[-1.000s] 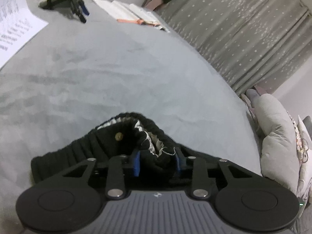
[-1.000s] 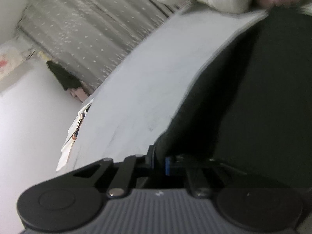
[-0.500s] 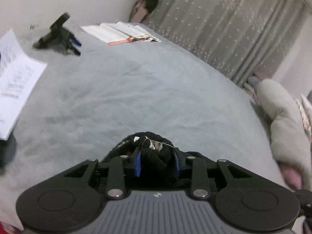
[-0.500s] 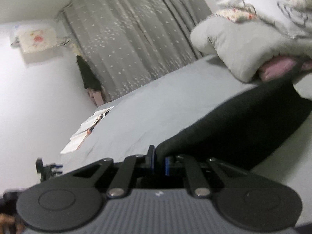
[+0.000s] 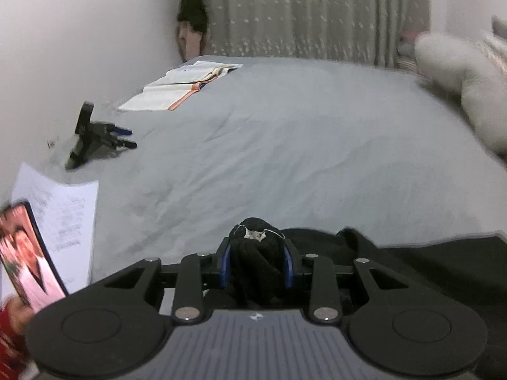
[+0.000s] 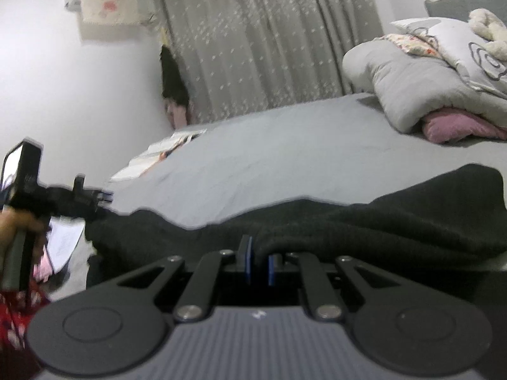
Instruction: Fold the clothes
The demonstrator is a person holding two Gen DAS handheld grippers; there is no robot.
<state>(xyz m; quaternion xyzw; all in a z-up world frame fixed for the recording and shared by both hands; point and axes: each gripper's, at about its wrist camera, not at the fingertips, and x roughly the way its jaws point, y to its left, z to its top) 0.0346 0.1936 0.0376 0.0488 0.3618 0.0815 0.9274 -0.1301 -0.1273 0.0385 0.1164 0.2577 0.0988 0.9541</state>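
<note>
Black knitted garment (image 6: 317, 221) held stretched just above the grey bed (image 5: 301, 145), long axis running straight from left gripper (image 5: 256, 261) to right gripper (image 6: 257, 259), one end bunched toward the open book (image 5: 180, 87) side, the other toward the rolled duvet (image 6: 412, 95). Left fingers (image 5: 224, 264) pinching a thick wad of knit with a pale tag; right fingers (image 6: 245, 261) pressed nearly together on a thin edge. Likely trouble: thin edge slipping free under tension, or sagging middle dragging and creasing unevenly on the bed. Spare gripper (image 5: 95, 136) lying beyond, near the book.
</note>
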